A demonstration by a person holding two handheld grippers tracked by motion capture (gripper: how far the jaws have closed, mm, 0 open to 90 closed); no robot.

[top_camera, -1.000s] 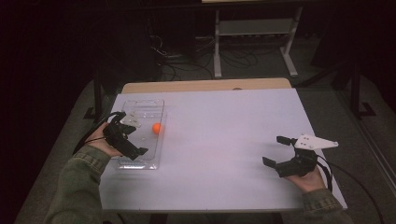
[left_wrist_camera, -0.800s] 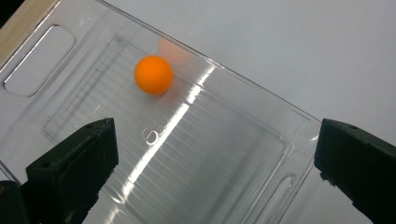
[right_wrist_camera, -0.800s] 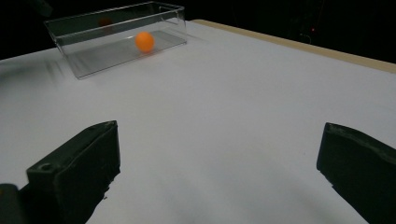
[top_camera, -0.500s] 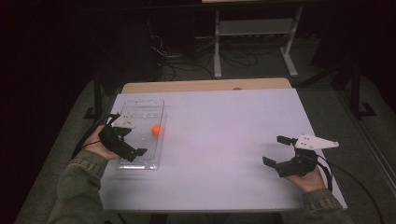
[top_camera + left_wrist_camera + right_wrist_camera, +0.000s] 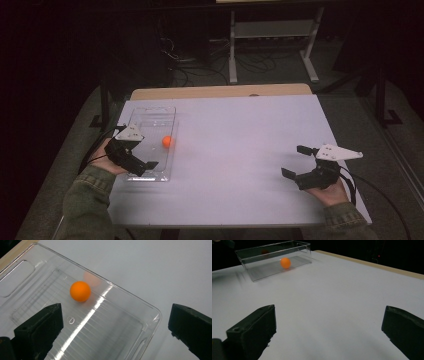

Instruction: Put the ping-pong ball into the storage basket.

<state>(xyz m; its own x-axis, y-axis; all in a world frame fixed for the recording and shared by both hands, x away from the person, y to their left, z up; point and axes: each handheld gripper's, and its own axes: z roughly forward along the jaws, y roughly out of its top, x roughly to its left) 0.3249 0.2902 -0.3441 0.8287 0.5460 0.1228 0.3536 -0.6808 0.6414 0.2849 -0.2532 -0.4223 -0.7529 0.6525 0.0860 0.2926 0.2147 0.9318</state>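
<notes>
The orange ball lies inside the clear plastic tray, against its right wall, on the left side of the white table. My left gripper hovers above the tray's near end, jaws wide apart, holding nothing. My right gripper hangs well apart, wide and empty.

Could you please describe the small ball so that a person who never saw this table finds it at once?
Start at the white table. On its left side stands a clear rectangular plastic tray. The small orange ball lies inside it against the right wall, the only brightly coloured thing there.
</notes>
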